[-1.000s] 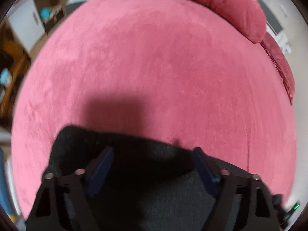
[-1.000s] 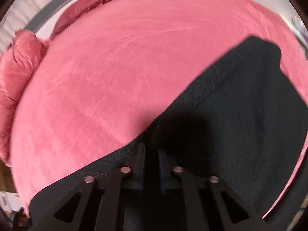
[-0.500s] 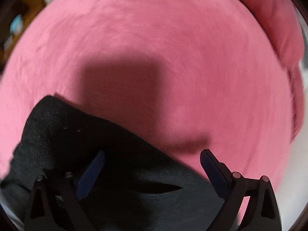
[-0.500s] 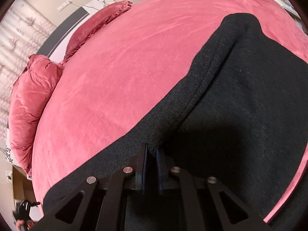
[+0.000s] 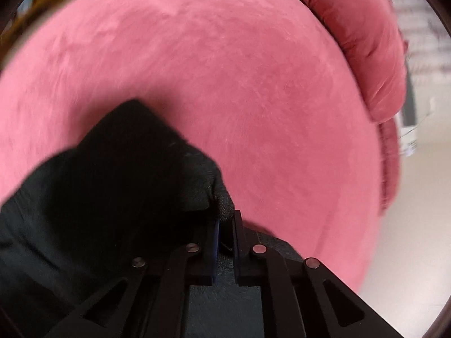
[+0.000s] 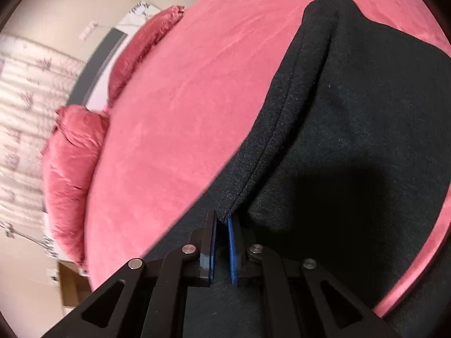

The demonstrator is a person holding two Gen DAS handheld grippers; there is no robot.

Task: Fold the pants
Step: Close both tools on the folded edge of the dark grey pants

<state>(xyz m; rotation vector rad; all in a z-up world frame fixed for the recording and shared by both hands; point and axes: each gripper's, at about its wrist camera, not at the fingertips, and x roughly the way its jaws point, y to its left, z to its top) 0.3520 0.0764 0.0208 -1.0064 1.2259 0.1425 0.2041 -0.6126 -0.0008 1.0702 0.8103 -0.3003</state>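
Both tongs are closed on cloth. Left gripper: jaws drawn together, pinching a bunched corner of the black pants. Right gripper: jaws likewise closed, clamped on a stitched hem edge of the same garment.

Location of garment — on the pink bedspread, partly raised at both held points. In the left wrist view the cloth runs from the jaws to the near left. In the right wrist view it spreads from the jaws to the far right, its seamed edge running diagonally away toward a rounded far corner. A lower layer of black fabric lies flat beneath both tools.

Judgement: a fold is in hand, with the held edge to be carried over the layer lying beneath. The governing relation is that seam line; both grips should travel together and square to it, or the fold will skew. Neither hand appears clearly nearer the landing edge.

Pink pillows lie at the far left, clear of the garment.

Brands, labels, writing: none legible.
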